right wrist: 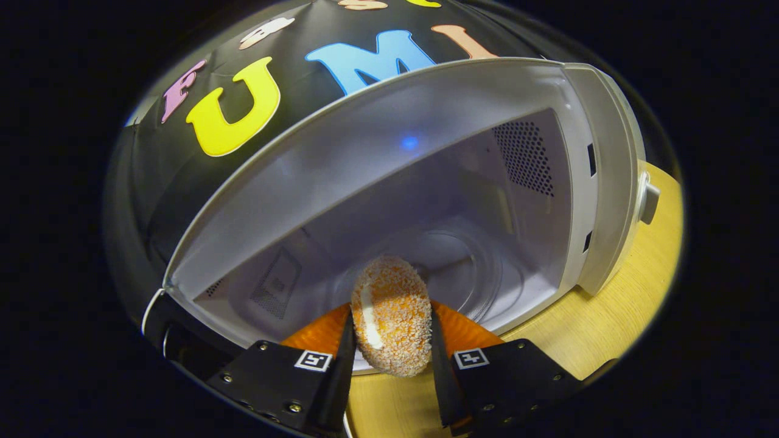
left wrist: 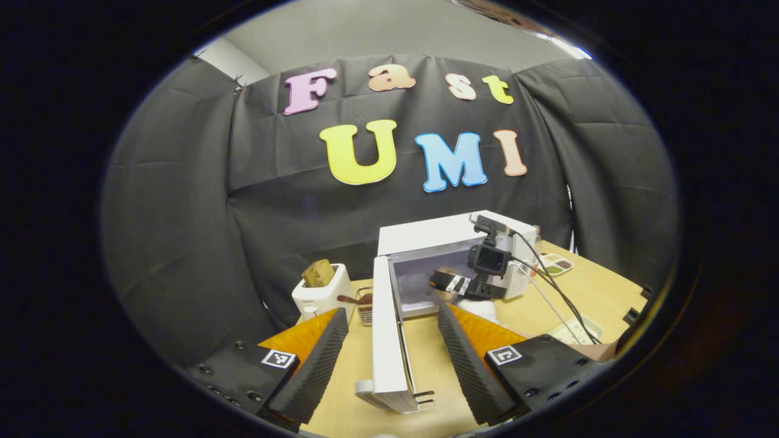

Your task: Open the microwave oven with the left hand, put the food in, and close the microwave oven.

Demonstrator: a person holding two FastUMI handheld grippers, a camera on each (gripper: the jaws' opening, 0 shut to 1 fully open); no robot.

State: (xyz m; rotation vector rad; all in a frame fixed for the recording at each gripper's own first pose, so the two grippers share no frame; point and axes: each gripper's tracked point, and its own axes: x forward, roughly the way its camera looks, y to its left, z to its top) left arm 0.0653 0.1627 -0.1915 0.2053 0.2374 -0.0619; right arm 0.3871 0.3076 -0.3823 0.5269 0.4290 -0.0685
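At microwave (right wrist: 426,201) mouth, right hand-held gripper (right wrist: 389,340) clamps croquette (right wrist: 391,322), long axis upright; left (left wrist: 392,353) released.

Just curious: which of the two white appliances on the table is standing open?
The microwave, its door swung wide toward the left gripper. The small toaster beside it just holds a bread slice.

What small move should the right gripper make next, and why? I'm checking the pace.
Probably carry the food forward over the turntable, then open. The right gripper grips it at the microwave mouth, and the door stands wide open between the left gripper's open jaws.
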